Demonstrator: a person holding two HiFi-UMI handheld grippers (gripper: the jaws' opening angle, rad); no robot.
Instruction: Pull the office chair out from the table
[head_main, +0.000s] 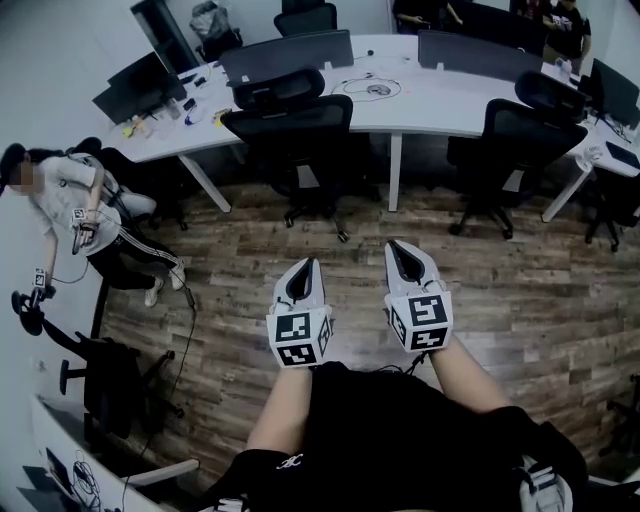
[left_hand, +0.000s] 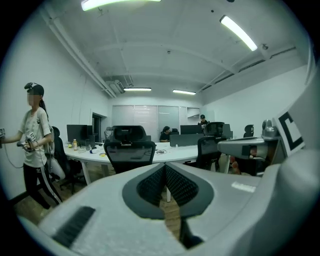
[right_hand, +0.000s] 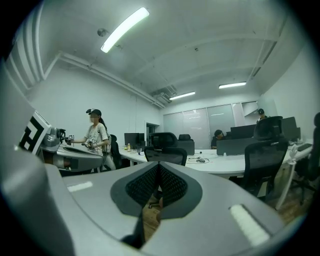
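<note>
A black mesh-backed office chair (head_main: 290, 130) stands tucked against the white curved table (head_main: 440, 95), straight ahead of me across the wooden floor. It also shows in the left gripper view as the chair (left_hand: 130, 150) and in the right gripper view as the chair (right_hand: 167, 155), both well beyond the jaws. My left gripper (head_main: 305, 265) and right gripper (head_main: 398, 247) are held side by side in front of my body, pointing toward the chair and well short of it. Both are shut with nothing between the jaws, as the closed left gripper (left_hand: 164, 167) and right gripper (right_hand: 159, 167) confirm.
A second black chair (head_main: 515, 140) sits at the table to the right. A person (head_main: 75, 205) holding grippers stands at the left by another chair (head_main: 105, 370). Monitors (head_main: 135, 85) and small items lie on the table. Wooden floor (head_main: 350, 260) stretches between me and the chair.
</note>
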